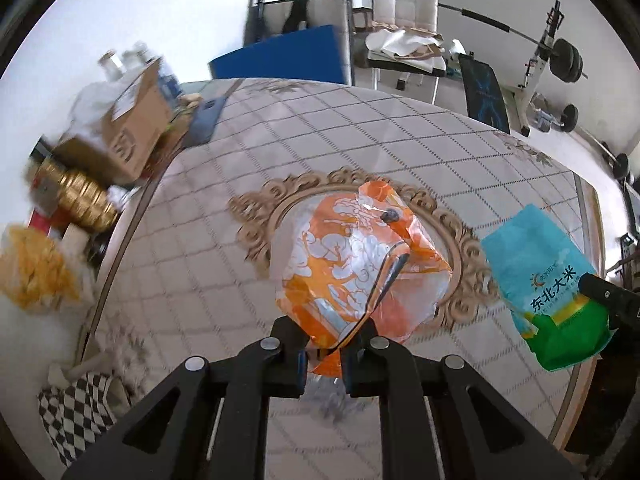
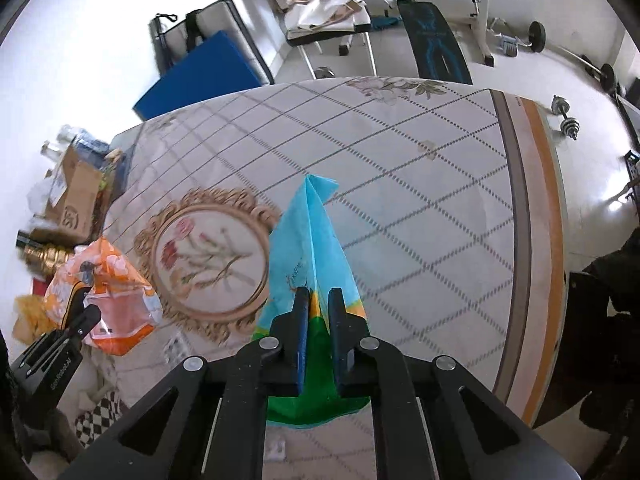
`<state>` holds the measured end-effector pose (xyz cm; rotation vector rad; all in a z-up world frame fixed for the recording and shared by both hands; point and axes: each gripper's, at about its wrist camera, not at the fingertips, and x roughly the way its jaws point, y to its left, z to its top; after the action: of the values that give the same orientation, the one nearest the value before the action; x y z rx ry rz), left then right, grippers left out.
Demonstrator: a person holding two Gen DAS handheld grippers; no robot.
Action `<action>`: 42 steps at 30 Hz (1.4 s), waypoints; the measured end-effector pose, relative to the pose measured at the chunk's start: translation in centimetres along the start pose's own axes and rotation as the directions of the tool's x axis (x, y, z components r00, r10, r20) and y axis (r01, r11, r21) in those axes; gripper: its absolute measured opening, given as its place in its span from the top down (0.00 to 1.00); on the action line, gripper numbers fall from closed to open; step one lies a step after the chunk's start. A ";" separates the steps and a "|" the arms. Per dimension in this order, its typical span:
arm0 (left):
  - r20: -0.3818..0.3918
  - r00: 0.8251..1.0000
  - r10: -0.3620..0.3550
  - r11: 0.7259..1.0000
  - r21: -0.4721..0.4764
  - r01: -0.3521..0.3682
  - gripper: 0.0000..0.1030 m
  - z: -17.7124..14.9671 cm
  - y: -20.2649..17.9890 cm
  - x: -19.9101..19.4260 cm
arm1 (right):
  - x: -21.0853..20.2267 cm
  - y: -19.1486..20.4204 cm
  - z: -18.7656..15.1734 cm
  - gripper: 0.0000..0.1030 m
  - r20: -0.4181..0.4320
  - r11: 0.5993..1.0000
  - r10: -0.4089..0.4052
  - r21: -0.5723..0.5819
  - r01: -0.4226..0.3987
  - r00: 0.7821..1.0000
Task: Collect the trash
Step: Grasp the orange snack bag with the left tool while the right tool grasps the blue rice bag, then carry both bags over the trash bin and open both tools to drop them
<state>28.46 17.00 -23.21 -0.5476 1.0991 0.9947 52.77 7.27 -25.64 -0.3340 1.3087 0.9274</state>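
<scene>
I see bright, even daylight in both views, with the walls washed out white. Fisheye bending curves the table (image 1: 400, 140) edges, and the clutter (image 1: 80, 184) at left smears with motion blur.

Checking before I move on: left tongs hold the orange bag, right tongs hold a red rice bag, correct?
Not quite. The left tongs do hold the orange bag, but the right wrist view shows the right tongs gripping a blue-and-green rice bag, not red.

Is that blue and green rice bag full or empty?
Looks empty: the rice bag is flat and creased, pinched upright in the right gripper.
</scene>
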 end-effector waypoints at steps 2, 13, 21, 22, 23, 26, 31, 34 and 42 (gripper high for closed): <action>0.010 1.000 0.003 1.000 -0.010 -0.003 0.91 -1.6 1.0 -1.2 | -1.6 0.8 -2.1 0.91 0.015 1.000 0.010 -0.006 -0.010 1.000; 0.038 0.999 -0.022 0.998 -0.065 0.024 0.91 -14.1 8.4 -7.7 | -9.1 6.8 -16.9 0.91 0.068 0.997 0.034 -0.074 -0.029 0.997; -0.039 0.999 -0.027 0.995 -0.098 0.023 0.91 -25.7 13.7 -9.1 | -10.8 10.1 -29.6 0.91 -0.002 0.991 0.102 -0.089 -0.101 0.995; -0.056 0.998 -0.032 0.993 -0.113 0.026 0.91 -27.2 14.4 -8.9 | -10.5 10.6 -31.5 0.91 -0.028 0.989 0.110 -0.100 -0.112 0.994; -0.069 0.997 -0.033 0.992 -0.124 0.025 0.91 -28.3 14.9 -8.8 | -10.2 10.9 -32.8 0.91 -0.047 0.987 0.115 -0.108 -0.119 0.992; -0.115 0.993 -0.042 0.987 -0.159 0.023 0.91 -31.7 16.0 -7.7 | -8.3 11.8 -37.1 0.91 -0.125 0.981 0.121 -0.134 -0.137 0.985; -0.218 0.975 -0.053 0.977 -0.215 0.005 0.91 -36.8 17.0 -3.3 | -2.2 12.4 -43.2 0.91 -0.266 0.973 0.095 -0.178 -0.146 0.959; -0.291 0.954 -0.069 0.969 -0.245 -0.004 0.91 -39.5 17.1 1.3 | 2.5 12.0 -45.8 0.91 -0.314 0.970 0.055 -0.206 -0.125 0.948; -0.443 0.883 -0.153 0.948 -0.318 0.005 0.90 -45.8 16.4 19.6 | 20.2 8.0 -50.5 0.91 -0.355 0.968 -0.090 -0.249 -0.002 0.930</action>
<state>-5.45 -3.66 -57.44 -1.1240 1.3360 0.9943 12.35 -14.60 -55.85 -0.7564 1.5174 1.0237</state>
